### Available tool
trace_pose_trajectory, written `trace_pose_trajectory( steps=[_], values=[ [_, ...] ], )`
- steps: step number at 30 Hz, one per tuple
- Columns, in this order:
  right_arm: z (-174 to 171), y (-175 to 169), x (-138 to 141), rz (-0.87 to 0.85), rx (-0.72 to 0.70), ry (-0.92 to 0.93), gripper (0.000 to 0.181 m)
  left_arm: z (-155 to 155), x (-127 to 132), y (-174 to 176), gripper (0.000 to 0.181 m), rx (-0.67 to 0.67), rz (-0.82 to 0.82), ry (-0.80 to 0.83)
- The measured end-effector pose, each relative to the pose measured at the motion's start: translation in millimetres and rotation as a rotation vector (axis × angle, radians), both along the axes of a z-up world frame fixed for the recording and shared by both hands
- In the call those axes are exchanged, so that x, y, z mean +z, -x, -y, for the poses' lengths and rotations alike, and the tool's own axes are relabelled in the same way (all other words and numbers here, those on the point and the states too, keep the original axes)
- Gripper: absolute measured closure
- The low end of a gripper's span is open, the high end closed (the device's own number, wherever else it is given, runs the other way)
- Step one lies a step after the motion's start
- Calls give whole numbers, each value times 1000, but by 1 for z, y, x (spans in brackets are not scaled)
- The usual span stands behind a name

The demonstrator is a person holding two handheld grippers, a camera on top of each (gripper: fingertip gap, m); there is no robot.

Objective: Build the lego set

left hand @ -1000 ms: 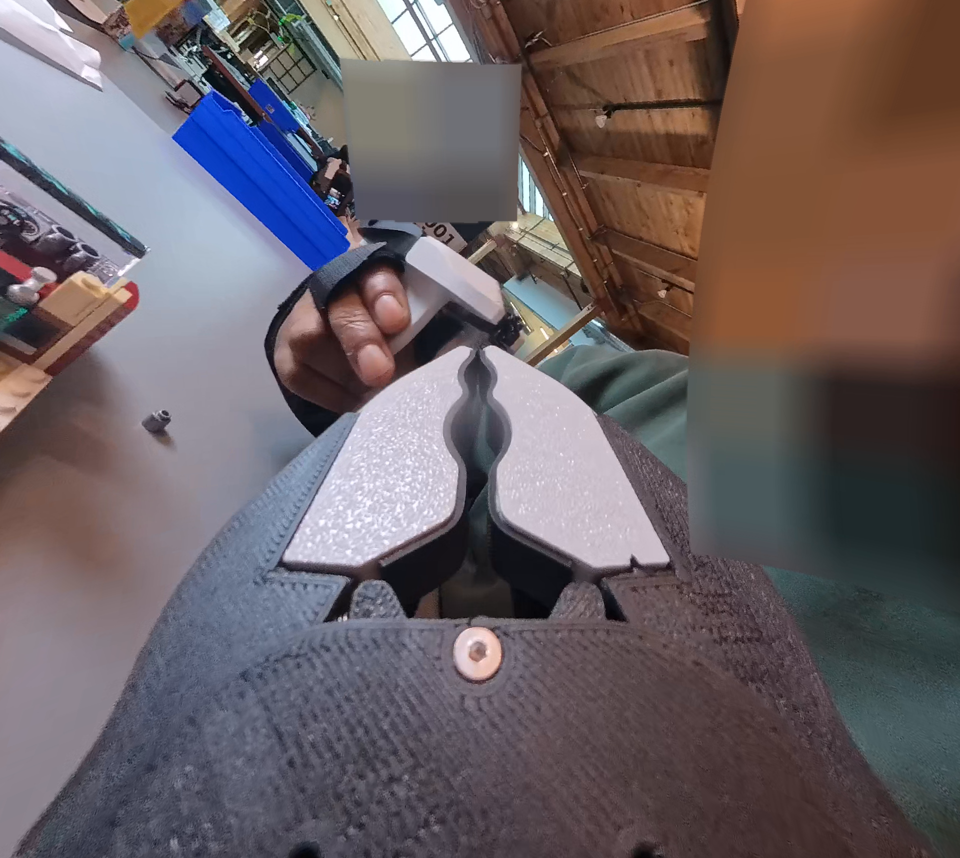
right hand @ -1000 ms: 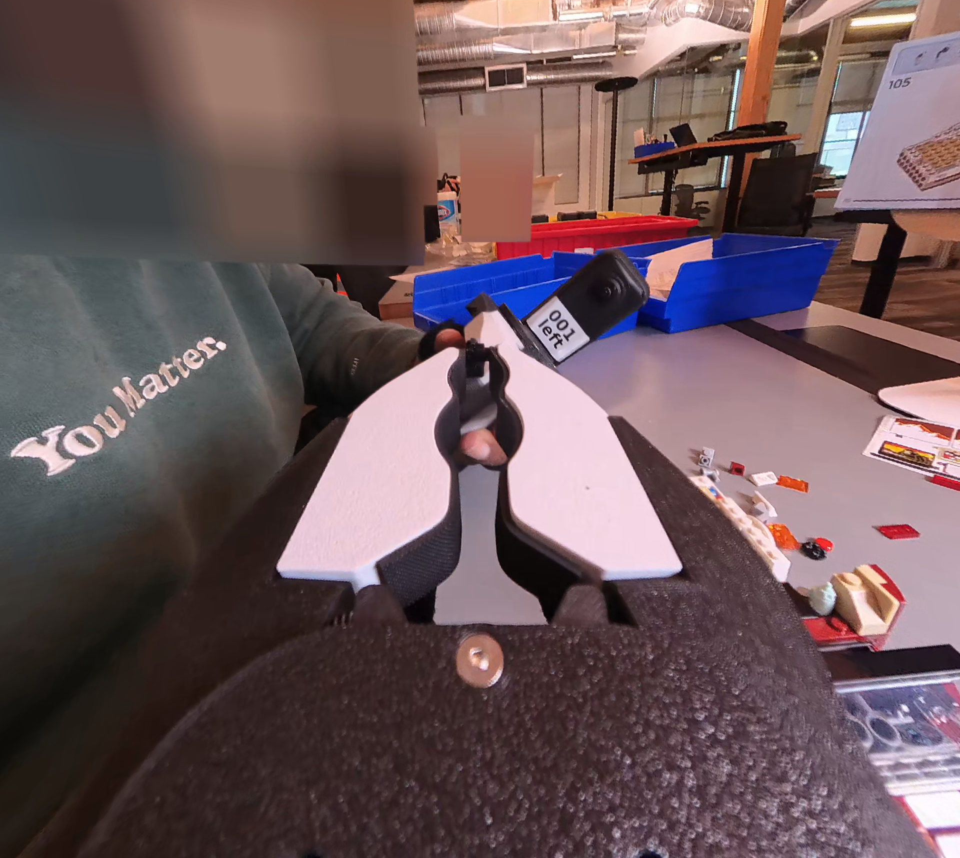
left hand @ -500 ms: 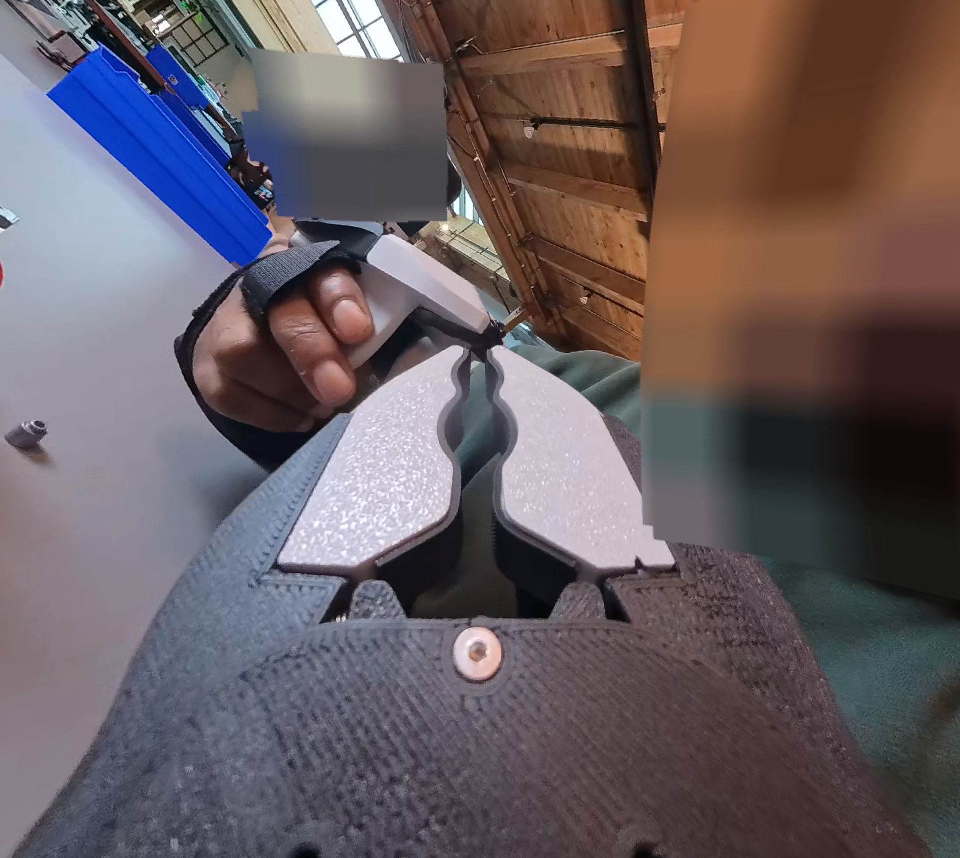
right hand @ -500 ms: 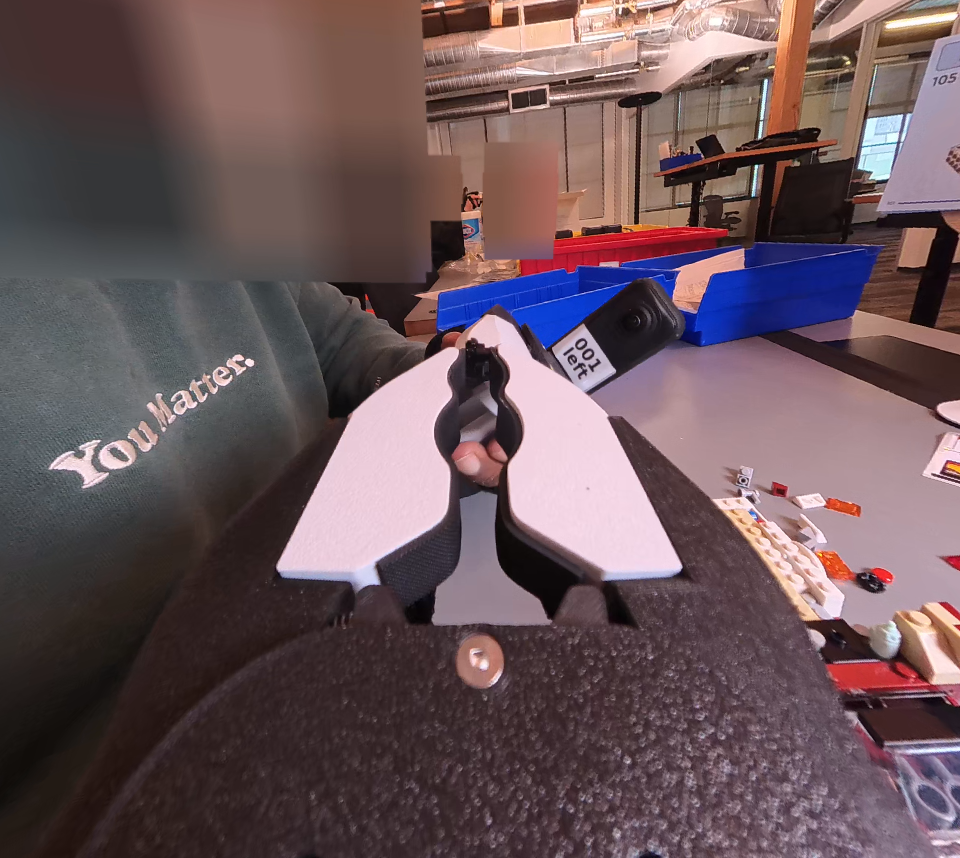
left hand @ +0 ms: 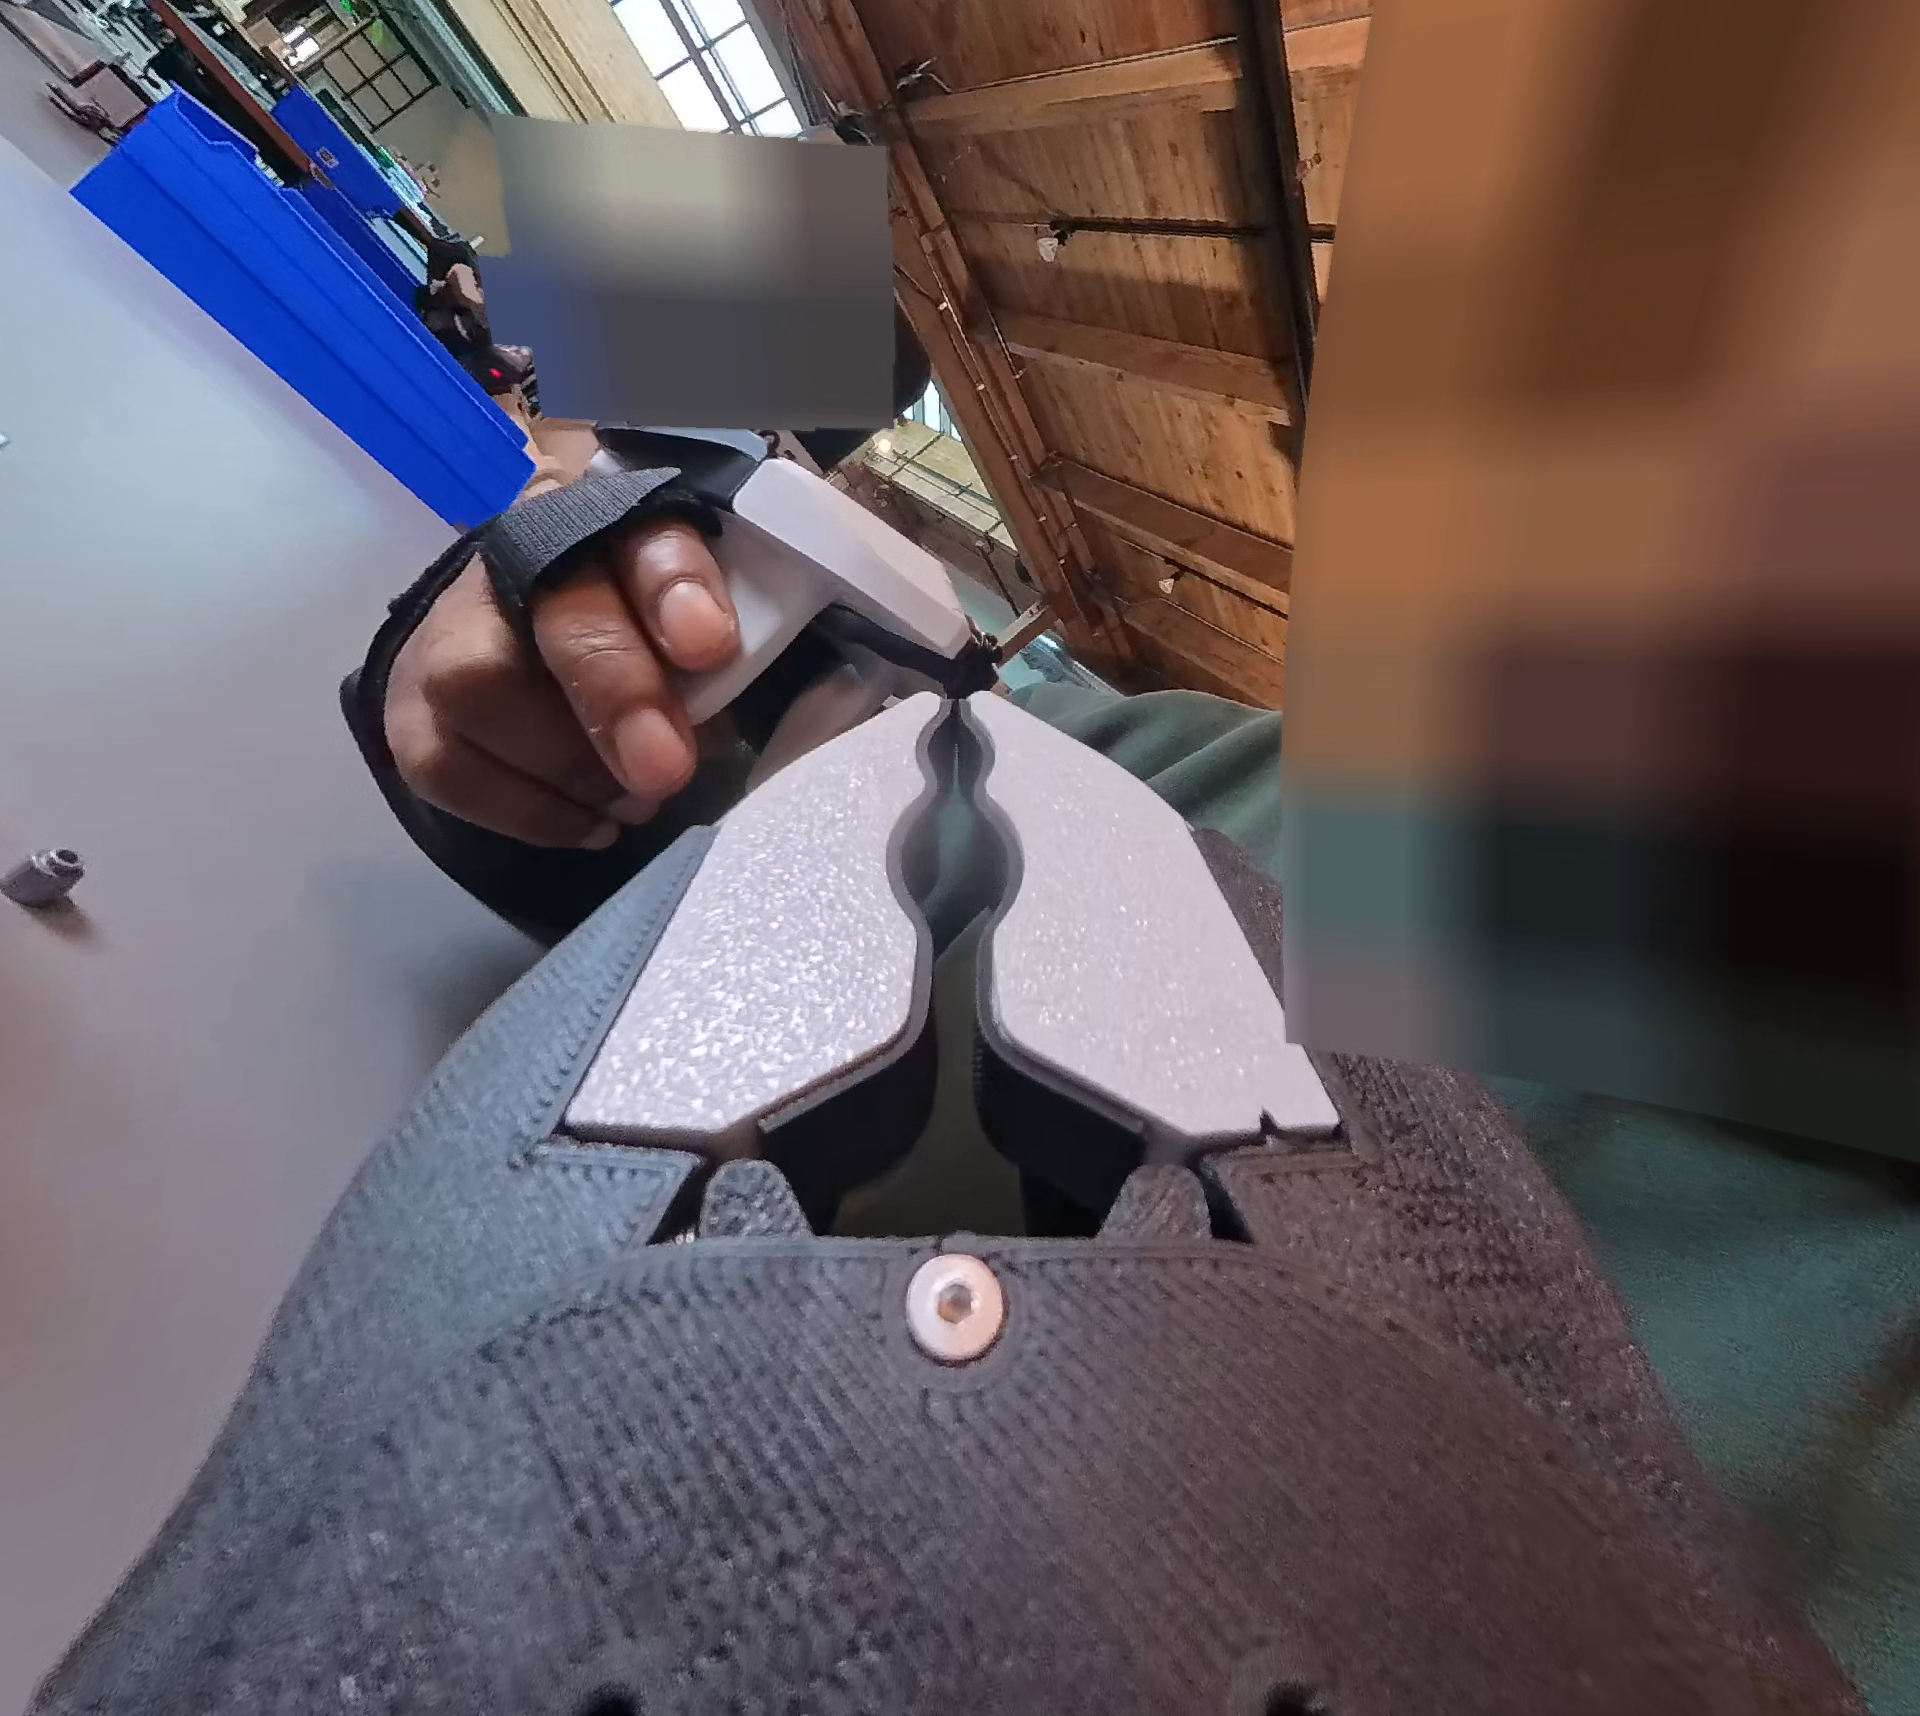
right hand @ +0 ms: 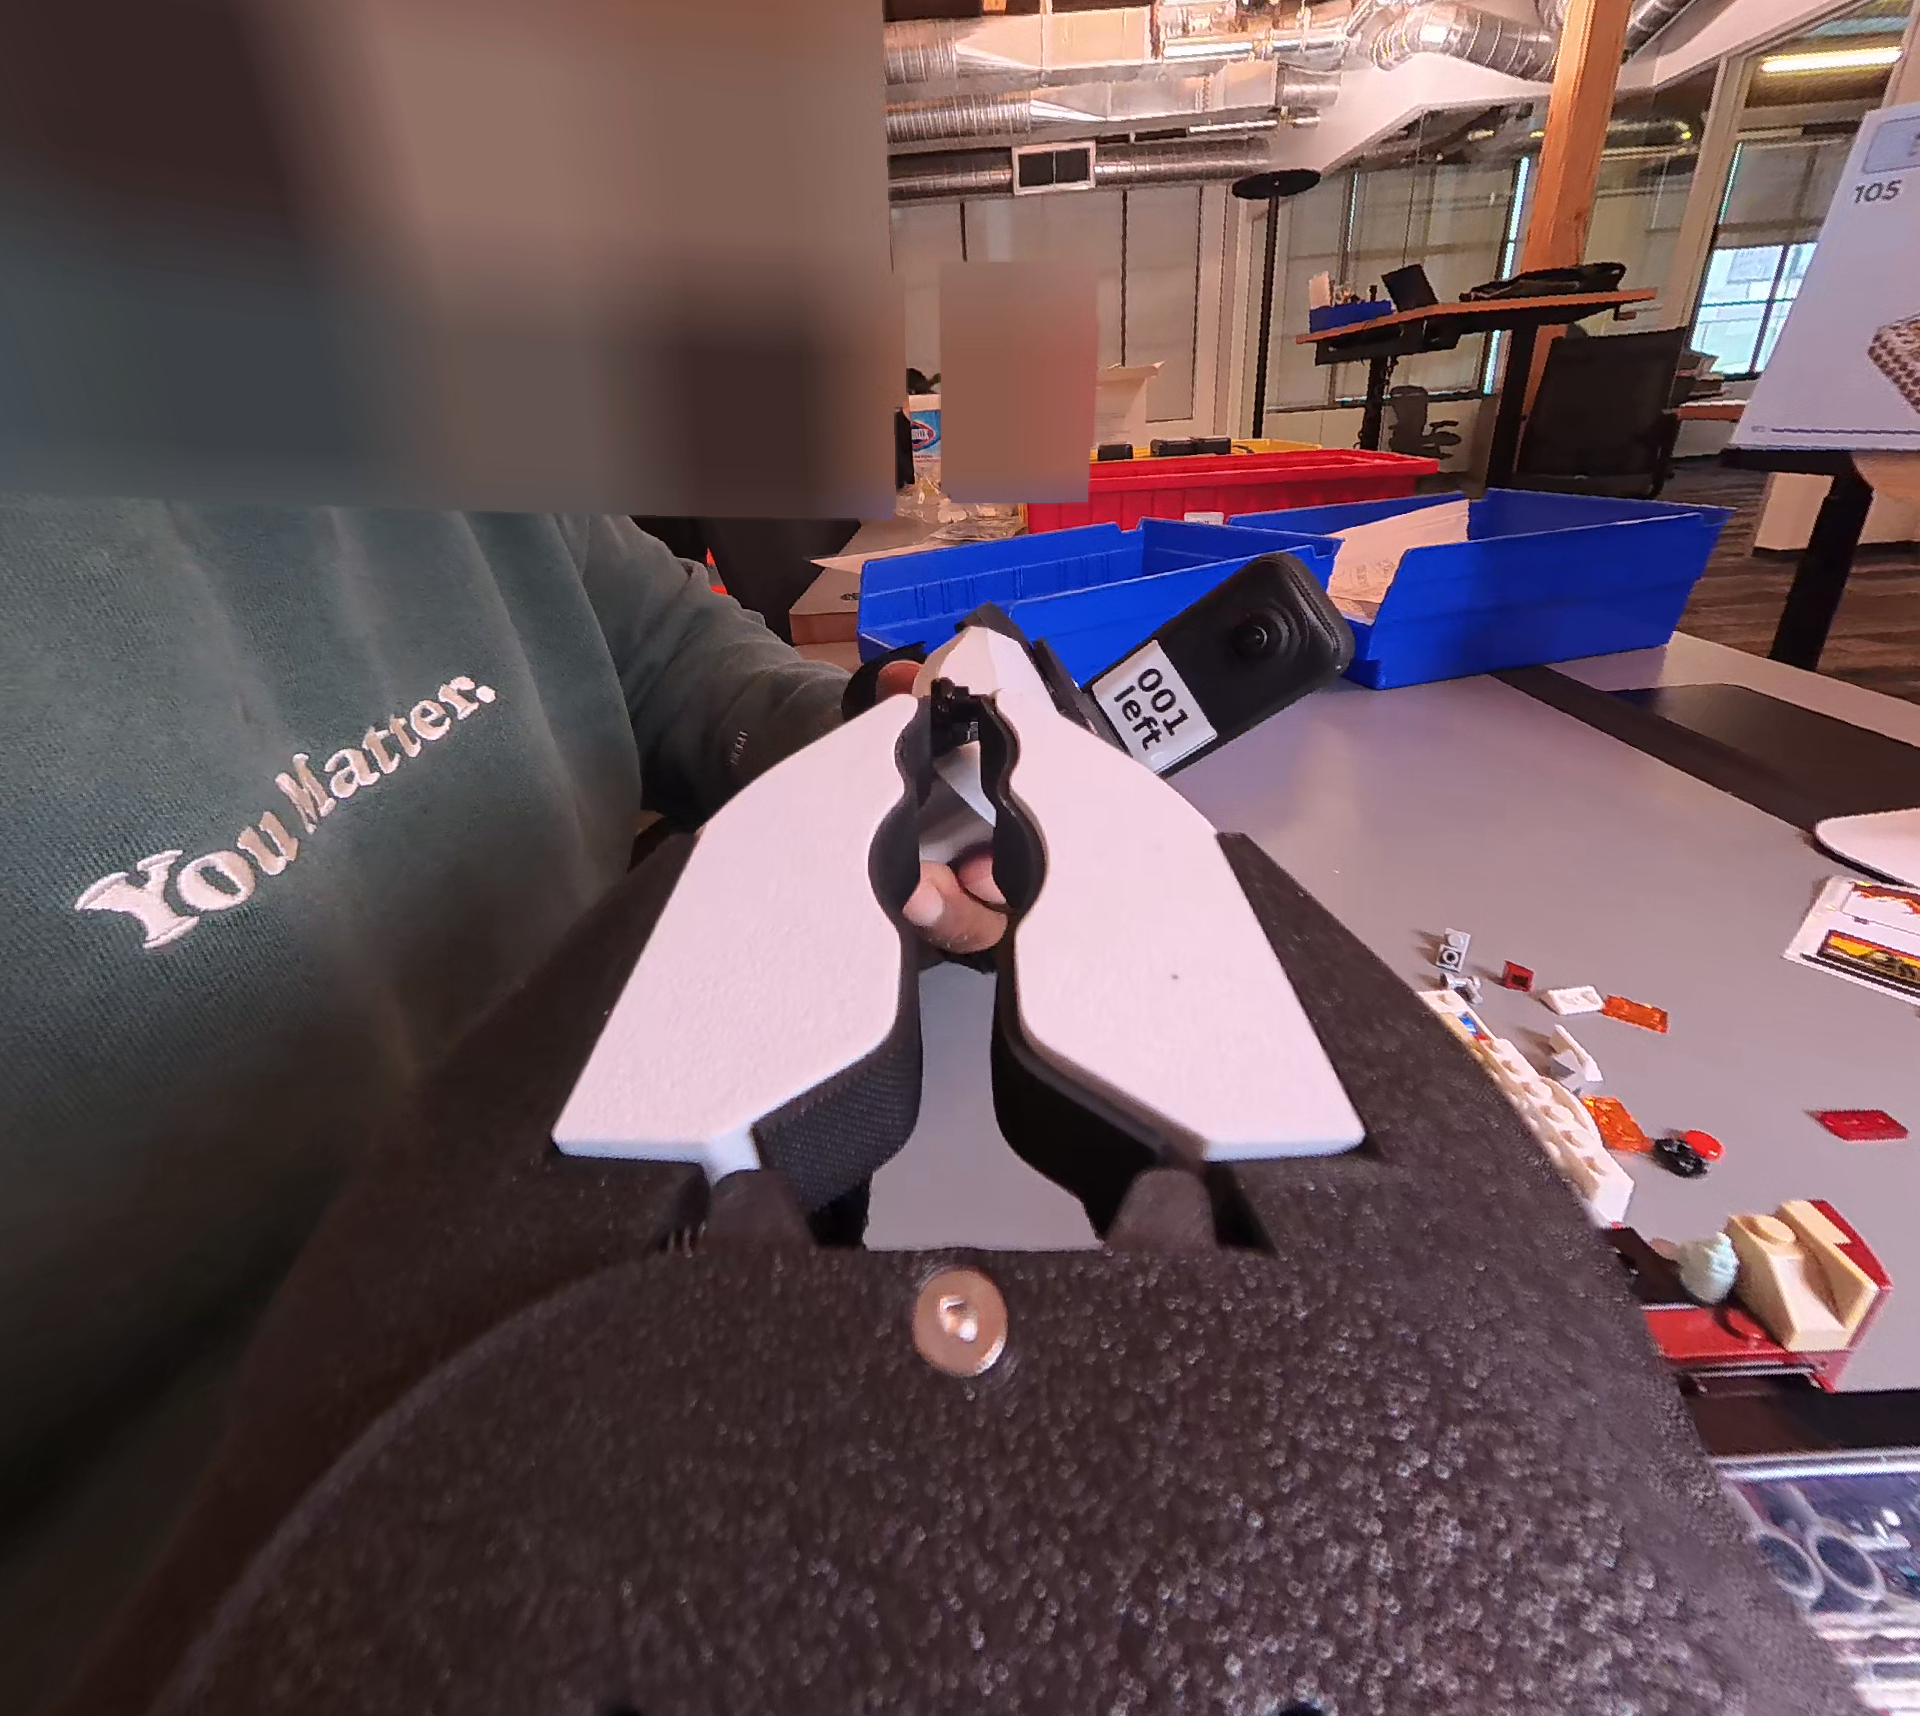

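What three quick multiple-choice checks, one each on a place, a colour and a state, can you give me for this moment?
1. The small grey round piece lies:
A on the grey table
B in a bin
C between the jaws

2. The nearest bins are:
A yellow
B blue
C green

3. The right gripper is:
A wide open
B out of view
C shut on a small black piece

Answers:
1 A: it sits alone on the bare tabletop.
2 B: the walls of both are plainly blue.
3 C: the jaws meet at their tips, pinching the piece.
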State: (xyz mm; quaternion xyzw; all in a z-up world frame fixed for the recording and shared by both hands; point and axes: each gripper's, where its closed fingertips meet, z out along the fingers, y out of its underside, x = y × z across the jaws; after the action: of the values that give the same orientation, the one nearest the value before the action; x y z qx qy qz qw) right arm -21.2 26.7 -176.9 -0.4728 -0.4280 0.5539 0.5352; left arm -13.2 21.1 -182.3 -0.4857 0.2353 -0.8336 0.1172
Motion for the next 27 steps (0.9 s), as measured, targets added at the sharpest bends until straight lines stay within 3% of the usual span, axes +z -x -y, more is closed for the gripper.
trace_pose_trajectory(
  steps=[1,10,15,21,27],
  values=[
    [-1,0,-1,8,-5,-4,173,-1,-1,0,181,5,-5,-2],
    [-3,-2,-5,51,-34,-35,173,-12,-9,0,181,71,-56,-24],
    [-6,1,-10,108,-90,-88,173,-10,-10,-1,170,54,-56,-1],
    [-21,1,-37,398,-281,-318,173,-18,-27,-6,159,135,-185,-109],
    [-28,-1,-51,581,-409,-517,173,-26,-42,-9,163,198,-288,-158]
  ],
)
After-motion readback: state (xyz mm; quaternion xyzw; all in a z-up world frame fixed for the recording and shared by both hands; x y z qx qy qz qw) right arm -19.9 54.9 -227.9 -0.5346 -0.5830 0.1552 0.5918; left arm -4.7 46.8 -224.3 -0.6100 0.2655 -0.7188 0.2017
